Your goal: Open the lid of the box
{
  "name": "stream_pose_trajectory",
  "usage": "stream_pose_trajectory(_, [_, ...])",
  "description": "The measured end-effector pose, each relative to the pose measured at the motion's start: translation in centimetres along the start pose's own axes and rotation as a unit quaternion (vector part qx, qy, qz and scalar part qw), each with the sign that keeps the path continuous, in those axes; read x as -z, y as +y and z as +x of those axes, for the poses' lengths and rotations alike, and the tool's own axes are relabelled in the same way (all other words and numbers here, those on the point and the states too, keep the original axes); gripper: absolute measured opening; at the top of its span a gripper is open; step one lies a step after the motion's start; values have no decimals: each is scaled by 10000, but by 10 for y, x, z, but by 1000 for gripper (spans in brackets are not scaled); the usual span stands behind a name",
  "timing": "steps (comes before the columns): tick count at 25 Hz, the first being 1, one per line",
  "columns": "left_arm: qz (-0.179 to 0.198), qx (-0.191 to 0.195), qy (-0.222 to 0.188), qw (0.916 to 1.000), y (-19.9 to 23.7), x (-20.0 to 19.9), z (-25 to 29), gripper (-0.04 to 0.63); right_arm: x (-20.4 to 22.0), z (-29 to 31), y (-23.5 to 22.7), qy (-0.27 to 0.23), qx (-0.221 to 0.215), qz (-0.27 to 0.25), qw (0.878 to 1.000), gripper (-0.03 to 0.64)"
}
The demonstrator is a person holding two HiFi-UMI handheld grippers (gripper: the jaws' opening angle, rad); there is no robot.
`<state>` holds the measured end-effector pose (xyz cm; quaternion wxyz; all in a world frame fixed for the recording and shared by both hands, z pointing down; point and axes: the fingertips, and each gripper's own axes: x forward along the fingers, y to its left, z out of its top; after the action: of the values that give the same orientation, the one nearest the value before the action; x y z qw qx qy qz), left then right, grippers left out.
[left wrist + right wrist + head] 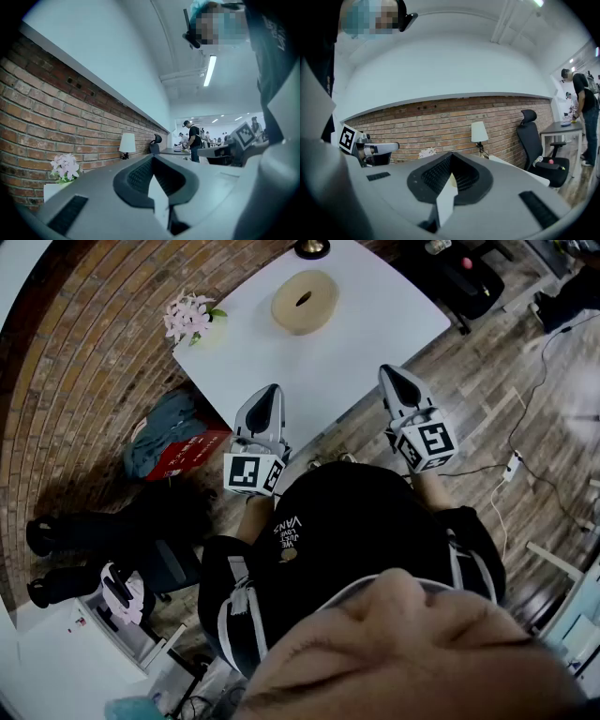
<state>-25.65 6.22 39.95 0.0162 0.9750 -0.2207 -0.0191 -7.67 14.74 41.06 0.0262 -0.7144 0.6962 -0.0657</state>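
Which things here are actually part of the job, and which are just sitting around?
For the job: round tan box, white table under it, left gripper and right gripper, both shut and empty.
Just lying about: pink flowers, lamp, black office chair.

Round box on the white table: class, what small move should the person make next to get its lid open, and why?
Probably reach the right gripper forward over the table toward the round box. Both it and the left gripper are shut, empty and held at the table's near edge, well short of the box, whose lid looks closed.
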Motion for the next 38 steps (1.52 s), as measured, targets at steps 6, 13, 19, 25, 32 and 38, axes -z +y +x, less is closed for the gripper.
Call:
stream_pose_trajectory(6, [-171, -166, -17, 9997, -16, 12, 12, 9, 1, -5, -10, -143, -387, 72, 9991, 3])
stream_pose_trajectory(13, [-520, -437, 125, 9976, -20, 36, 15, 9, 11, -4, -21, -117, -466, 292, 9984, 3])
stream_pose_trajectory(19, [-641, -508, 236, 9964, -7, 51, 31, 9, 16, 10, -34, -146, -526, 275, 9981, 3])
stream_pose_trajectory(25, [-377, -511, 518, 9966, 10, 67, 66, 9, 21, 42, -58, -30, -583, 291, 9979, 3])
stream_pose_trajectory(32, [-234, -513, 702, 9959, 25, 81, 114, 11, 24, 84, -83, 181, -758, 291, 9965, 3])
stream_pose_trajectory(38, [-340, -711, 719, 9943, 44, 84, 139, 11, 18, 115, -101, 341, -857, 237, 9955, 3])
